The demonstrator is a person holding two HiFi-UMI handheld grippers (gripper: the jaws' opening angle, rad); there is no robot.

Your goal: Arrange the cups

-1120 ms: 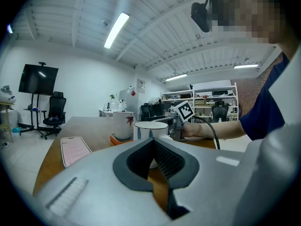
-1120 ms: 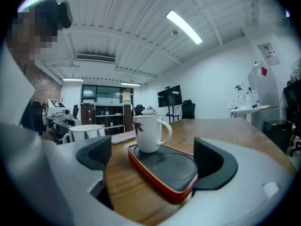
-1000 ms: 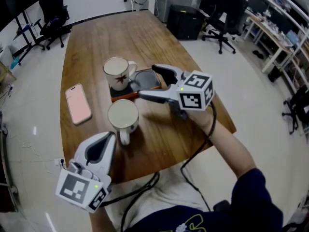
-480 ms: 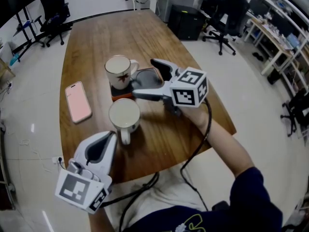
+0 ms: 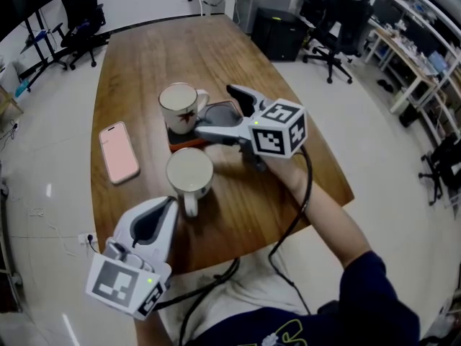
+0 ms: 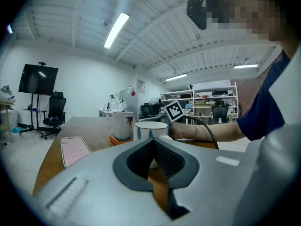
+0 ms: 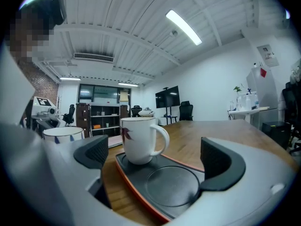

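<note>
The right gripper [image 5: 215, 111] has its jaws spread wide, and they have just been opening. Nothing is pinched. In the right gripper view [image 7: 155, 160] the two dark pads stand either side of the empty round recess of the tray [image 7: 132, 186], pressing on nothing. In the head view one jaw reaches over the tray's far side and the other runs along its near edge; whether that jaw touches the rim cannot be told.

The leaf-print cup [image 5: 180, 108] stands upright on the left half of the tray [image 5: 229, 105], just beyond the open jaws, its handle turned toward the recess. The plain cup [image 5: 190, 176] stands on the wooden table [image 5: 245, 200] just in front of the tray, handle toward the person.

The left gripper [image 5: 170, 205] has its jaws pressed together at the tips and holds nothing. It hangs at the table's near edge, pointing at the plain cup's handle and clear of it. A pink phone [image 5: 119, 151] lies flat to the left of both cups.
</note>
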